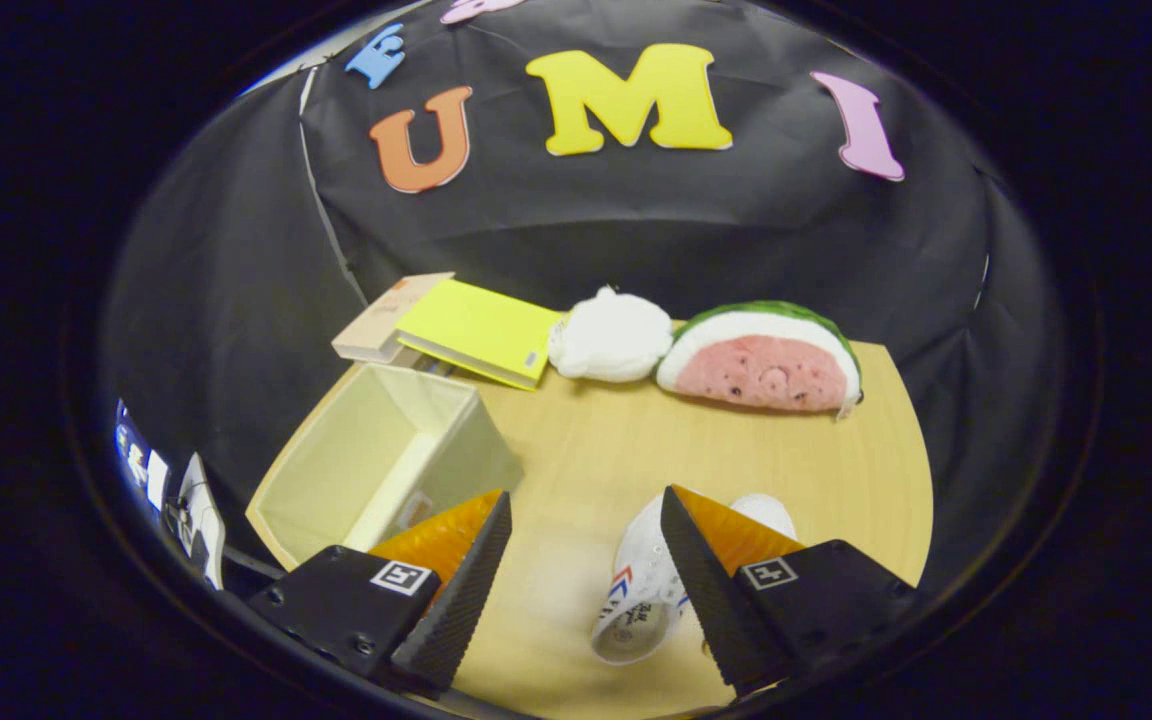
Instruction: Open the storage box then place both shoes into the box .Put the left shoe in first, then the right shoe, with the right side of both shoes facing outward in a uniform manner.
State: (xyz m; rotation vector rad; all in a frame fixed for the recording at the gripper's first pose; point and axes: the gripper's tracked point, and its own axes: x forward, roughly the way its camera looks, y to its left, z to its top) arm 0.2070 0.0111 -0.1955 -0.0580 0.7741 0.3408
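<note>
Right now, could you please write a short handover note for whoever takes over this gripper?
Gripper: open, holding nothing; fingers spread wide over the wooden table.
White shoe: lies on the table between the fingers, close against the right one, partly hidden behind it.
Storage box: open, just beyond the left finger; nothing seen inside, though its near end is hidden.
Done: box is open.
Left: both shoes still to go in, left first, right sides outward. I cannot tell which shoe this one is, so check before gripping.

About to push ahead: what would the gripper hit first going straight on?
Probably nothing soon: the open gripper points over bare table, with the white plush toy beyond. The shoe hugs one finger.
</note>
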